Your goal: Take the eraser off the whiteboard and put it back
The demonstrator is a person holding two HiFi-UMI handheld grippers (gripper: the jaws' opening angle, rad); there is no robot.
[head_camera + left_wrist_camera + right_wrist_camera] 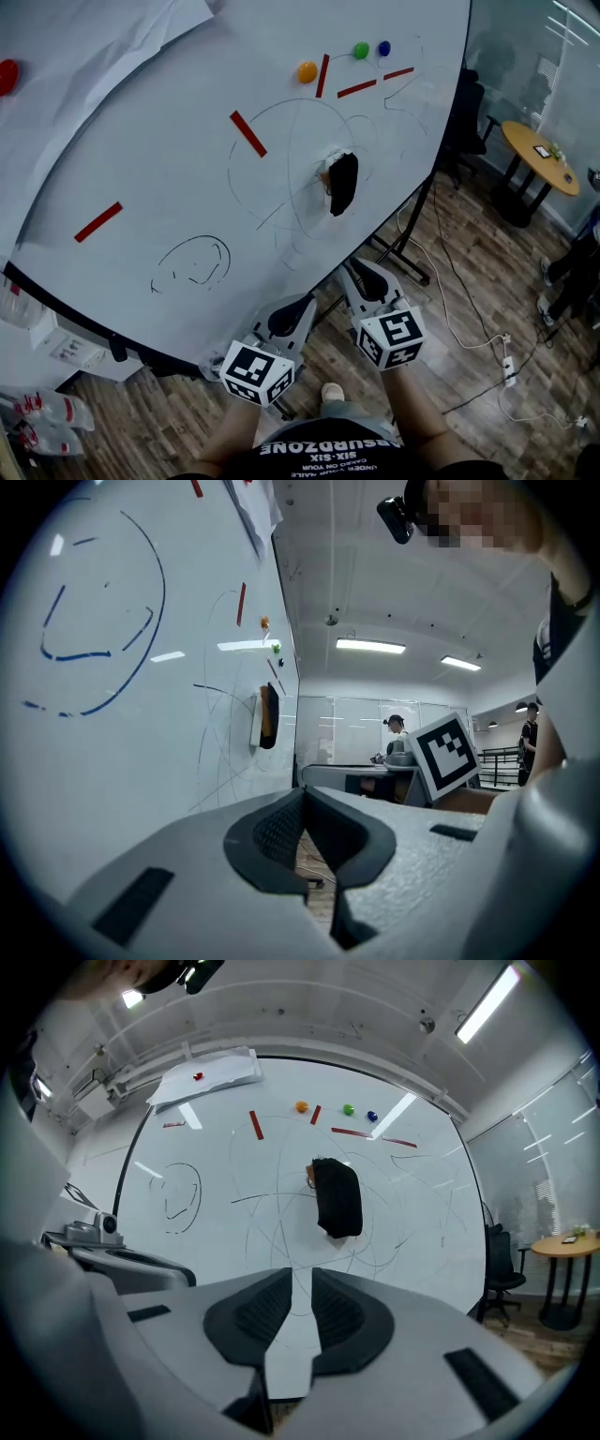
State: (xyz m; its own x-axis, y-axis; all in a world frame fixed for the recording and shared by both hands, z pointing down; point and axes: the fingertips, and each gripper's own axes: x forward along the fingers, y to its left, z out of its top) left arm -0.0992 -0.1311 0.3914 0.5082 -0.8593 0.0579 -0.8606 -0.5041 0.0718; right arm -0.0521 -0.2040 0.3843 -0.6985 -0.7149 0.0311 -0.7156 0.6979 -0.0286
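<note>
- Upper left of the head view: a paper sheet [103, 37] lies over the whiteboard [141, 141], with a red magnet [7, 75] at the frame's edge.
- Lower left: a sketched face [192, 262] sits close to the board's dark bottom edge (strokes only, not letters).
- Bottom centre: the shirt print [323, 448] reads upside down, "RESURDZONE" over "SIX-SIX"; the smaller lines under it blur.
- Left gripper [302, 794], low centre, below the board's edge: its pads meet at the tips with nothing in them. Its cube [256, 372] bears a black-and-white square marker.
- Right gripper [300, 1283], just right of it: a slim gap stands between the pads. The gap is empty and the board shows through it.
- Centre: the black eraser [343, 182] stands upright on the whiteboard among scribbled loops. It is well apart from both grippers, with bare board around it.
- Above it: an orange magnet [307, 71], a green magnet [361, 50] and a blue magnet [384, 48].
- Right: the board's edge runs down near the eraser. Beyond it is wooden floor [469, 309], a white cable [469, 333] and a round table [539, 155].
</note>
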